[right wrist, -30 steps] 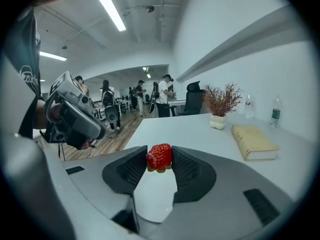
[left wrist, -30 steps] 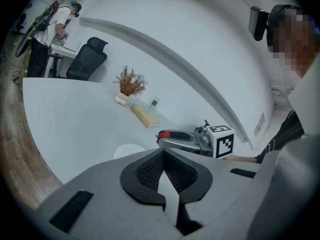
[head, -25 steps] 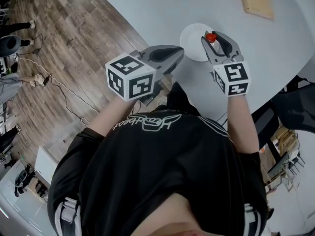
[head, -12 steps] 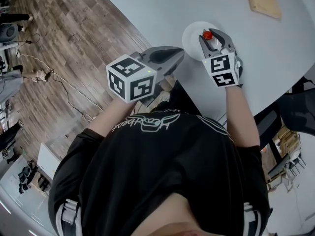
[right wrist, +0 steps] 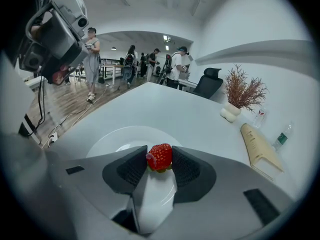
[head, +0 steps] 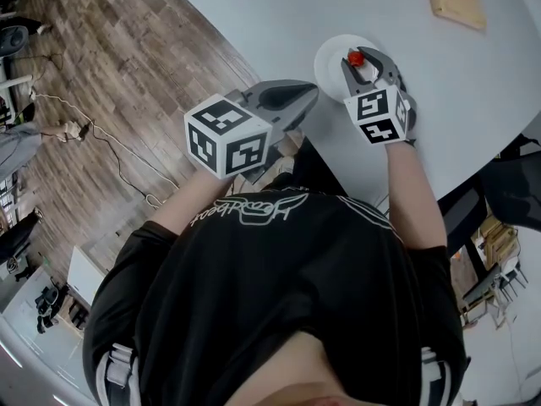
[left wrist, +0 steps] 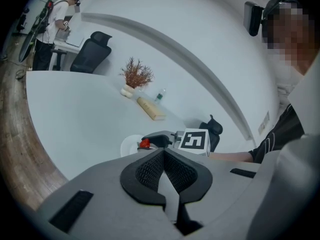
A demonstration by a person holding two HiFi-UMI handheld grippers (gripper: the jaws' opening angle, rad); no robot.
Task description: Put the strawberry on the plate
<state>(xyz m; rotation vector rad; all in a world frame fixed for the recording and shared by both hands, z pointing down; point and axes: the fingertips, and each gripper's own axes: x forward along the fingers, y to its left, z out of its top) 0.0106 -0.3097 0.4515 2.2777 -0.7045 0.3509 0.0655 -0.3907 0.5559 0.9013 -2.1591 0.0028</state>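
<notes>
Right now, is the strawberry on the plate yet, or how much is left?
Nearly. Done: the strawberry is picked up, pinched in the right hand-held gripper. In hand: it is held over the white plate. Left: lower it and open the jaws.

The scene is viewed steeply from overhead; left gripper point(head: 306, 96) and right gripper point(head: 362, 60) are looked along closely from behind, the plate point(head: 330, 57) ahead being shared by all
</notes>
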